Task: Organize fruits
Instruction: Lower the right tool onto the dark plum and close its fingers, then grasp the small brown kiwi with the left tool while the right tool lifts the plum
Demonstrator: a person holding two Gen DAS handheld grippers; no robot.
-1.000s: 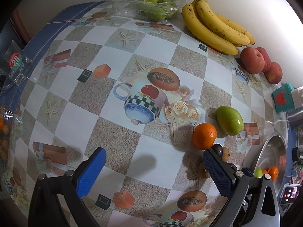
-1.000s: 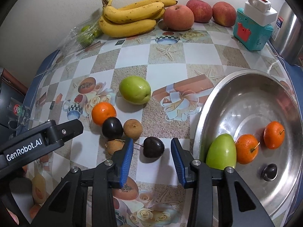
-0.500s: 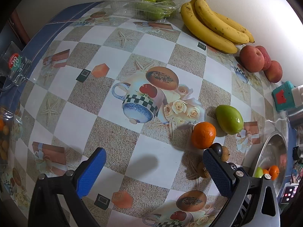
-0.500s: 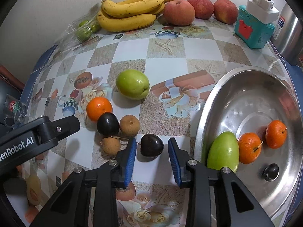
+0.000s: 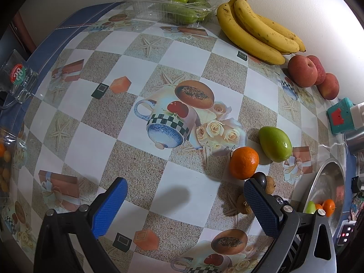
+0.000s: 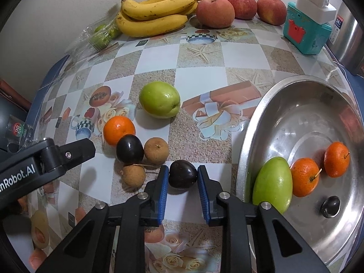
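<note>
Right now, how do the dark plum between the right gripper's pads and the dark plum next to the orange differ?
The plum in the right gripper is clamped by both blue pads; the plum by the orange lies free. The gripped plum stands apart from the cluster; the free plum touches the orange and a brown longan. Both are dark, glossy, and on the tablecloth, outside the metal bowl.

- right gripper (image 6: 183, 177): pointing steeply down at the tabletop, blue pads clamped on both sides of a dark plum (image 6: 183, 174), which sits on the table surface
- left gripper (image 5: 185, 201): also pointing steeply down, jaws spread wide, nothing between the pads, hovering above the table
- left gripper body visible at the left edge of the right wrist view, beside the right one, not touching
</note>
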